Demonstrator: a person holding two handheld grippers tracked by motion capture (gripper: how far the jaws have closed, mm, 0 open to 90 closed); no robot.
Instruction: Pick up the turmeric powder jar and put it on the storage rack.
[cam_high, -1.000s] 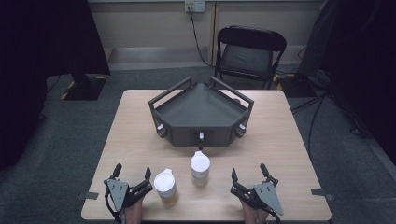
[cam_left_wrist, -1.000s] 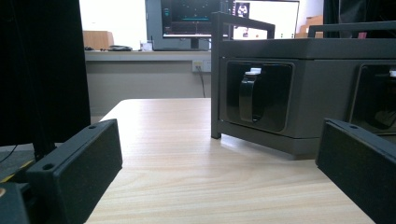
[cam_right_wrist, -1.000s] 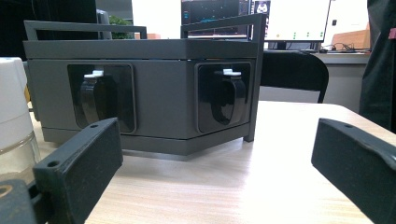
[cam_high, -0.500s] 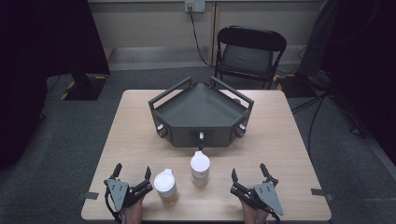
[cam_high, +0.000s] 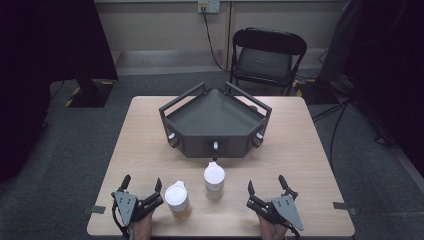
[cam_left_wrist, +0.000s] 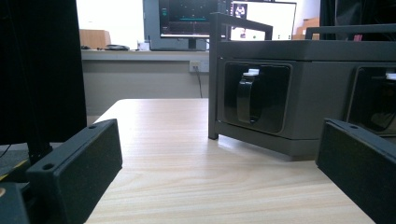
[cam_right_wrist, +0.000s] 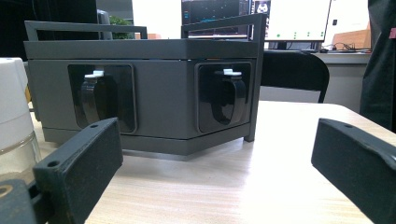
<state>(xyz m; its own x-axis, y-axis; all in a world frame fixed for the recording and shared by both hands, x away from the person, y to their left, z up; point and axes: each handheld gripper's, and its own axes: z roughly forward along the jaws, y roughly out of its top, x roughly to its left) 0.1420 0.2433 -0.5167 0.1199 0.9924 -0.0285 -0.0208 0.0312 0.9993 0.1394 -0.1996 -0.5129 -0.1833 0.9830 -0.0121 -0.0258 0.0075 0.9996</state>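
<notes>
Two white-capped jars upright, long axes vertical: one (cam_high: 177, 200) just beside left hand-held gripper (cam_high: 141, 189), other (cam_high: 214, 179) mid-worktop (cam_high: 300, 150) before grey tray (cam_high: 215, 120). Left and right hand-held gripper (cam_high: 266, 190) both spread wide, holding nothing.

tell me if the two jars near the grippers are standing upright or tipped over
Both upright: the jar by the left hand-held gripper and the other jar stand on the table, white lids facing up.

Even overhead light, dark room corners, bright glaring monitors (cam_left_wrist: 224, 18) behind, near fingers (cam_right_wrist: 79, 163) softly blurred.
</notes>
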